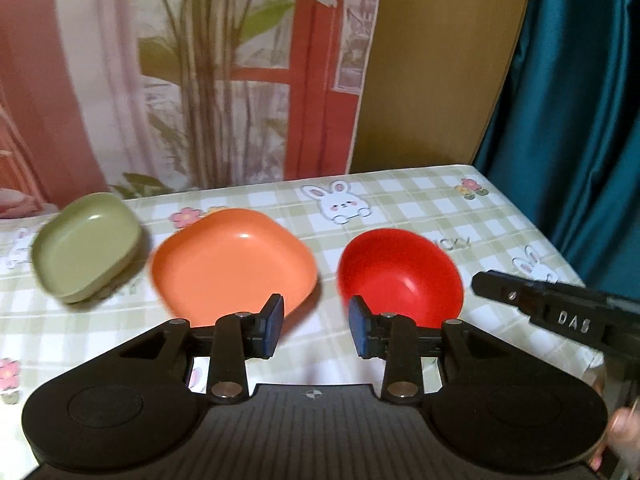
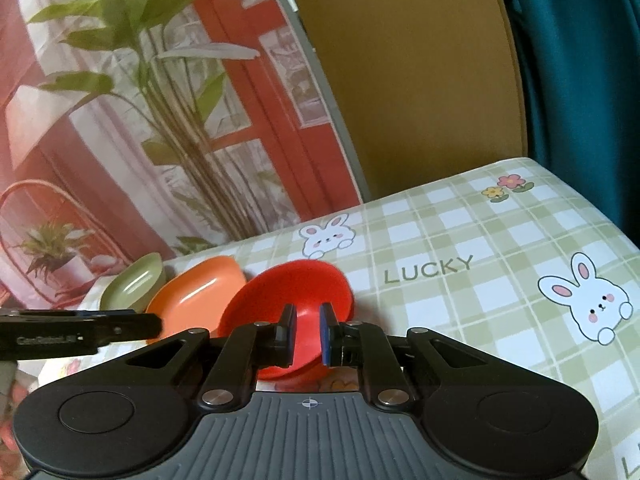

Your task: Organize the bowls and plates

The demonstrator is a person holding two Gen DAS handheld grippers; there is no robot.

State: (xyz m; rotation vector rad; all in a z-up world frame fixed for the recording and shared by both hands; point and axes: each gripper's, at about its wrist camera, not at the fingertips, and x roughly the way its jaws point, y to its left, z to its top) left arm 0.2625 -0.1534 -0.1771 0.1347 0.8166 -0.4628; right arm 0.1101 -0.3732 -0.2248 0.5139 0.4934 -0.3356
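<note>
A green square plate (image 1: pixel 86 250), an orange square plate (image 1: pixel 232 264) and a red round bowl (image 1: pixel 400 274) stand in a row on the checked tablecloth. My left gripper (image 1: pixel 316 330) is open and empty, hovering just in front of the gap between the orange plate and the red bowl. My right gripper (image 2: pixel 307 330) is narrowly open with the near rim of the red bowl (image 2: pixel 288 292) between its pads; the bowl looks tilted. The orange plate (image 2: pixel 196 288) and the green plate (image 2: pixel 132 282) lie left of it. The right gripper also shows in the left wrist view (image 1: pixel 560 312).
The tablecloth (image 2: pixel 460 312) carries rabbit and "LUCKY" prints and extends right of the bowl. A printed backdrop with plants (image 1: pixel 200 80) stands behind the table, a teal curtain (image 1: pixel 580 100) to the right. The table's right edge is near the curtain.
</note>
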